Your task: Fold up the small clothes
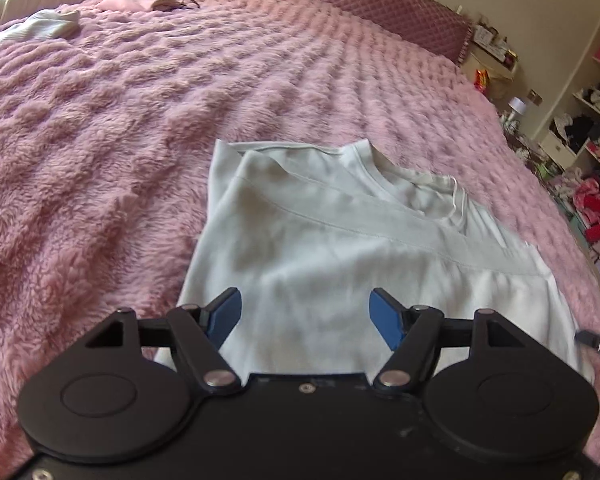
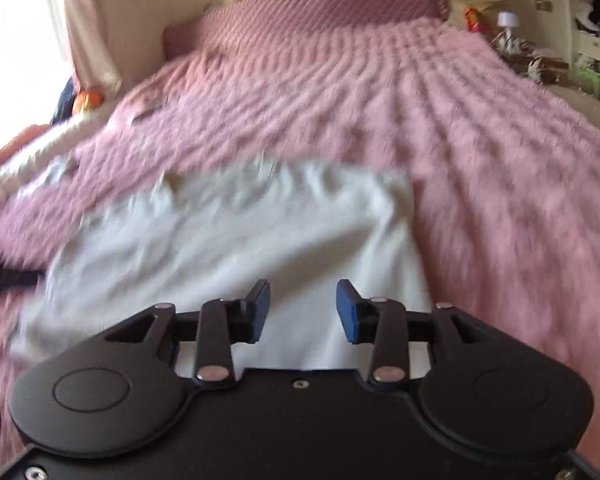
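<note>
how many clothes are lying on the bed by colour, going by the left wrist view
white: 1, the t-shirt in front of the gripper
pale blue: 1, a small garment at the far left
pink: 1, a folded piece at the far end
total: 3

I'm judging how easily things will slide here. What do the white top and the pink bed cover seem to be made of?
White top: looks like thin, matte knit, probably cotton jersey; it drapes in soft creases and shows stitched seams. Pink bed cover: looks like a plush, long-pile fleece or faux fur, with fuzzy ridged tufts. Grippy, likely.
</note>
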Action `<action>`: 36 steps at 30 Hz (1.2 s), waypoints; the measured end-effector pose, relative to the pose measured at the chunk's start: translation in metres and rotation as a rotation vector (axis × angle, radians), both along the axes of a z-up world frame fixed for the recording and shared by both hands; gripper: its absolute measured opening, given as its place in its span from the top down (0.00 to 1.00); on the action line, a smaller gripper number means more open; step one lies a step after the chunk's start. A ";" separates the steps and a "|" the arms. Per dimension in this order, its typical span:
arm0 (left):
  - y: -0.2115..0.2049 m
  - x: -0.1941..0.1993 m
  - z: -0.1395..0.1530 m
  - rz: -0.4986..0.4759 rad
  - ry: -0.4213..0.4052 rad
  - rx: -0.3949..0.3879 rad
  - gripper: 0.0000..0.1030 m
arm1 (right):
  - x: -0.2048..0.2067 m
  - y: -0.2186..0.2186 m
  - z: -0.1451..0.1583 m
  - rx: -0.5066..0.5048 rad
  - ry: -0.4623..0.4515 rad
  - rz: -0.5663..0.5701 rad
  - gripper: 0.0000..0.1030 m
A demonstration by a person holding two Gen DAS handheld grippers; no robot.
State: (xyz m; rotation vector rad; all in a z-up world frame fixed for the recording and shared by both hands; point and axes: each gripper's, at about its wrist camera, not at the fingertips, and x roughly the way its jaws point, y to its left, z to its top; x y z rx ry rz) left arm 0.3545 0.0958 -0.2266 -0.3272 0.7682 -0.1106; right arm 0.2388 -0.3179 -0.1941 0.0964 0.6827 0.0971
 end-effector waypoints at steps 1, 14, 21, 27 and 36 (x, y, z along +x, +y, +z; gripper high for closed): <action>-0.001 0.000 -0.001 0.004 0.003 0.011 0.30 | -0.007 0.001 -0.006 -0.022 0.023 -0.013 0.64; 0.016 -0.002 -0.022 0.073 0.077 -0.040 0.25 | -0.033 -0.013 -0.040 -0.034 0.123 -0.188 0.64; 0.050 -0.064 0.016 0.185 0.029 -0.138 0.22 | -0.037 0.011 -0.011 -0.025 0.093 -0.206 0.46; 0.069 -0.109 -0.013 0.342 0.132 -0.405 0.22 | -0.034 0.027 -0.019 0.022 0.088 -0.244 0.46; 0.068 -0.100 -0.064 0.446 0.176 -0.571 0.20 | -0.062 0.006 -0.023 0.071 0.110 -0.470 0.45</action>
